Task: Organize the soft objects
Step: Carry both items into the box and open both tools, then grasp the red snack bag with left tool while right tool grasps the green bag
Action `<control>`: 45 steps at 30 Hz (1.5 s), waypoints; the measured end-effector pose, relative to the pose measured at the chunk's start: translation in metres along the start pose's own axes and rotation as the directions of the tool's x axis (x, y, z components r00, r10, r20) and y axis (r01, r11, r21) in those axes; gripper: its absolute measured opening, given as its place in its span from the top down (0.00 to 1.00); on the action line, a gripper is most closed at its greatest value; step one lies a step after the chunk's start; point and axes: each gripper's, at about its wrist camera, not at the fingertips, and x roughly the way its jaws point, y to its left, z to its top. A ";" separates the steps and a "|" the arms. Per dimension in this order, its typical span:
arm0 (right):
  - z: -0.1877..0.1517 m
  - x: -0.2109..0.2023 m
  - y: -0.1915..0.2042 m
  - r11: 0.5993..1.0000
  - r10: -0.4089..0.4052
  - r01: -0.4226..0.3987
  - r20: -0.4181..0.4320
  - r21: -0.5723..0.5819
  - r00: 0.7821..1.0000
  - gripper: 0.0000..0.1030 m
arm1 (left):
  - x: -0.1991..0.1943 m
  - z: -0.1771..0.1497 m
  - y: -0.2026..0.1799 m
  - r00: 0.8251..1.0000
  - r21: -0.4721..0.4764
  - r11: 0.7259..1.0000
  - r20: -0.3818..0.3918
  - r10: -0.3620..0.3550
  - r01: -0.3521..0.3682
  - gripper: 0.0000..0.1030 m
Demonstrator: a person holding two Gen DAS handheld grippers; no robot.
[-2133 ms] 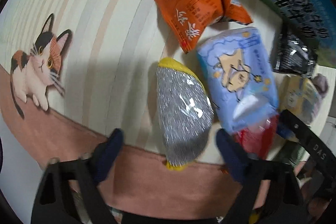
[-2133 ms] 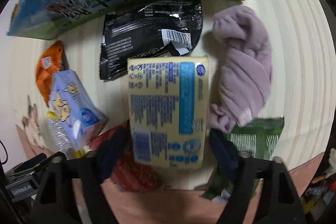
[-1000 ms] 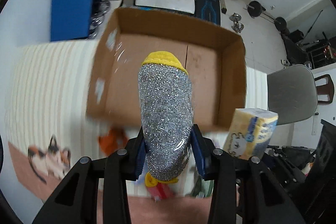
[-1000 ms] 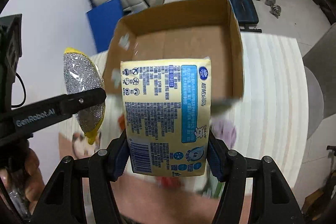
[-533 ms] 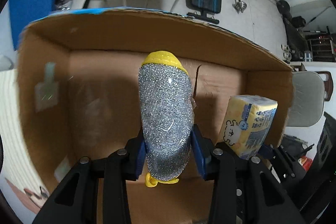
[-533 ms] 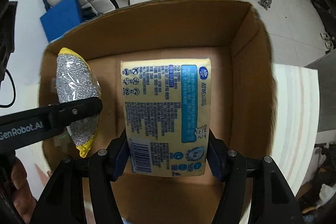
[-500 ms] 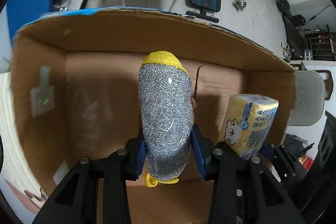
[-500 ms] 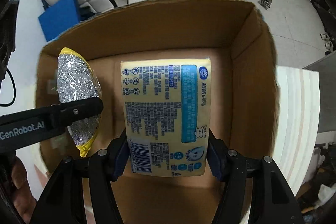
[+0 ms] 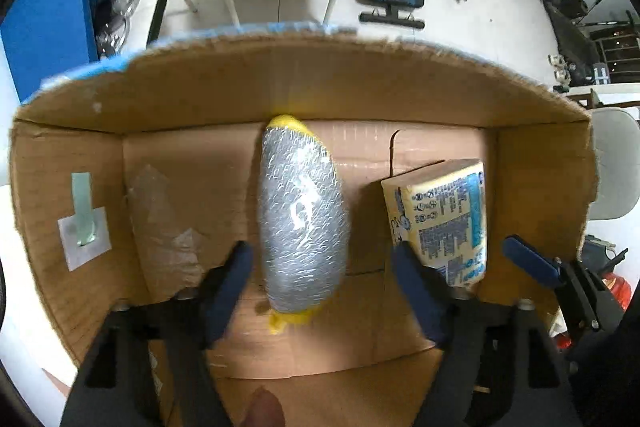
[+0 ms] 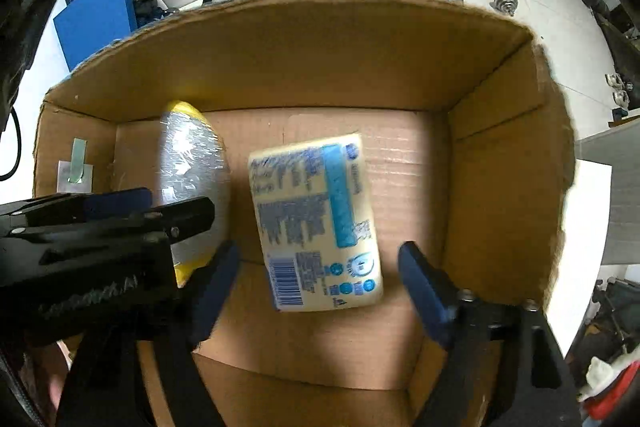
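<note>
Half a second ago each gripper clamped its item; now the left gripper point(image 9: 320, 287) and the right gripper point(image 10: 316, 287) both stand open, touching nothing. Two items are inside the one brown cardboard box point(image 10: 500, 187): one silver glittery pouch with yellow ends point(image 9: 302, 219) and one yellow rectangular tissue pack with blue print point(image 10: 316, 223), side by side.

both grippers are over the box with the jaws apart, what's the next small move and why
Probably lift both grippers straight up out of the cardboard box. The left gripper and right gripper are open, and neither the silver scrubber nor the yellow tissue pack is pinched. Both sit inside the box walls, so lifting clear avoids nudging them.
</note>
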 end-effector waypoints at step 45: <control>-0.338 -0.030 -0.081 0.988 0.003 0.002 -0.039 0.151 0.999 0.08 | 0.073 -0.335 -0.016 0.992 -0.131 0.987 -0.097 0.079 -0.091 0.09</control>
